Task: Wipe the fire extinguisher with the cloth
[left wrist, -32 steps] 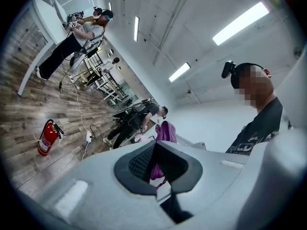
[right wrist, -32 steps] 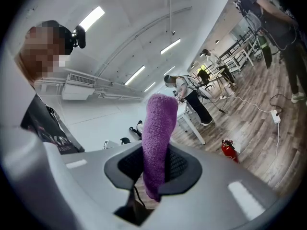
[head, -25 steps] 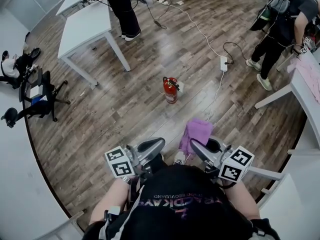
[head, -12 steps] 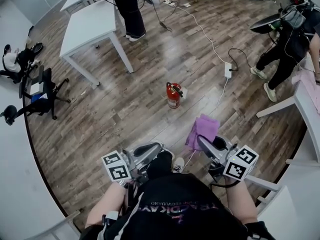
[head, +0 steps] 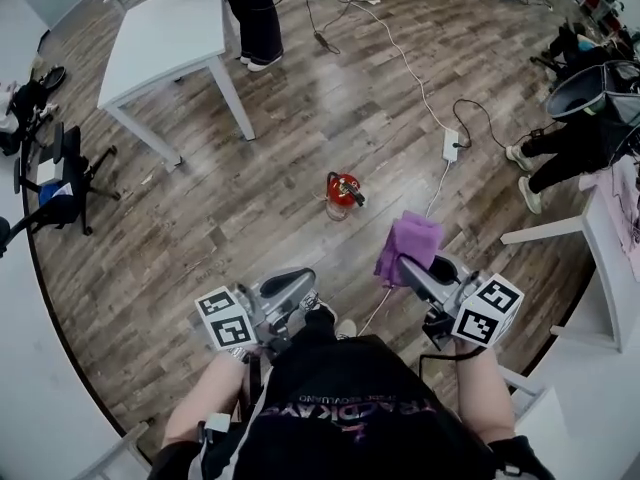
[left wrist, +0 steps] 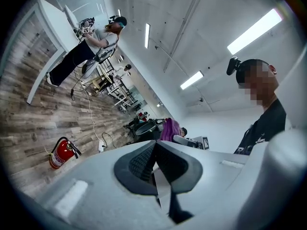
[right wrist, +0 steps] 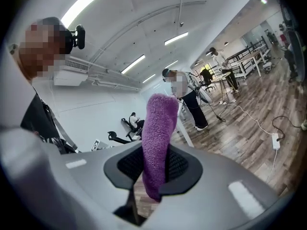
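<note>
Observed: the wearer has walked forward across the wood floor [head: 250, 238]. The fire extinguisher [head: 342, 190] stands upright there at 12 o'clock from the wearer, nearer than a second ago and seen more from above. The right gripper [head: 408, 266] is clamped on the purple cloth [head: 411, 243], which sticks up out of the jaws; the extinguisher sits at its 11 o'clock, near but not touching. The left gripper [head: 293, 290] has its jaws pressed together on nothing. Assessment: approach only, no wiping yet; the gap must still be closed.

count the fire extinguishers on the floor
1. The red fire extinguisher stands on the wooden floor, ahead and left of the purple cloth; more could be out of view.
</note>
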Demonstrator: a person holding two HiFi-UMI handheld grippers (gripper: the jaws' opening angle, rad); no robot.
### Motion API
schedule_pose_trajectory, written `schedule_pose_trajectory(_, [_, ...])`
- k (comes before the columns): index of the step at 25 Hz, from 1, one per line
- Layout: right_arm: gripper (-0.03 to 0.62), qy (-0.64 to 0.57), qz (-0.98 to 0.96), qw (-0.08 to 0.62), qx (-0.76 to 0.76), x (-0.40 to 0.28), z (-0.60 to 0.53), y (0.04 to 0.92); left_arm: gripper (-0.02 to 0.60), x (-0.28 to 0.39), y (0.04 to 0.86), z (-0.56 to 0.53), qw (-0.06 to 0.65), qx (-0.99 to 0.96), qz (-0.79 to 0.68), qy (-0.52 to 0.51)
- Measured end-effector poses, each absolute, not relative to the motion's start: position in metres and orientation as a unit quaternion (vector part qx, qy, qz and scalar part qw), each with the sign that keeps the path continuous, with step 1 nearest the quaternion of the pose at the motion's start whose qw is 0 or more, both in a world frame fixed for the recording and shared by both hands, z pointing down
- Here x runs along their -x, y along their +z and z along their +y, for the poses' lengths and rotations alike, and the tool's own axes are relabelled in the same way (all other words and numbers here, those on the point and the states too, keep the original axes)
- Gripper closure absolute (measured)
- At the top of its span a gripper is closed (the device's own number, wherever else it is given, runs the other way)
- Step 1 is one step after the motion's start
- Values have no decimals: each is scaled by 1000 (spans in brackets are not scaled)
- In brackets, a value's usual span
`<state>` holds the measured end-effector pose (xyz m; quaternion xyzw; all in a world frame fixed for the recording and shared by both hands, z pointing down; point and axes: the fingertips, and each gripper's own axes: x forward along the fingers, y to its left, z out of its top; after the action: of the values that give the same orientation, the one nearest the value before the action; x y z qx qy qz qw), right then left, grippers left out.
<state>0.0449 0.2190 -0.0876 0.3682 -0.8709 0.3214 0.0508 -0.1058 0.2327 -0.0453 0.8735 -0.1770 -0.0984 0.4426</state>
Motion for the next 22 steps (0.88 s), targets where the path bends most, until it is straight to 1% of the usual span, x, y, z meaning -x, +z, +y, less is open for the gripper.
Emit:
schedule_pose_trajectory(8, [514,309,-878,84,-356,-31,141,-71,584,139,-25,175,440,-871,-200,-90])
schedule_pose_trajectory(14, [514,301,-894,133,-304,-22,92,-49,584,159,-7,148,446,-855,-247,-92])
schedule_pose_trajectory(18, [515,296,-905,176,-248,-33,58,-27,584,155,4,135,447,-843,-283,-98])
schedule_pose_trajectory(22, [514,297,-914,221,-167,-49,19,6,584,135,26,120,453,-821,-333,-102])
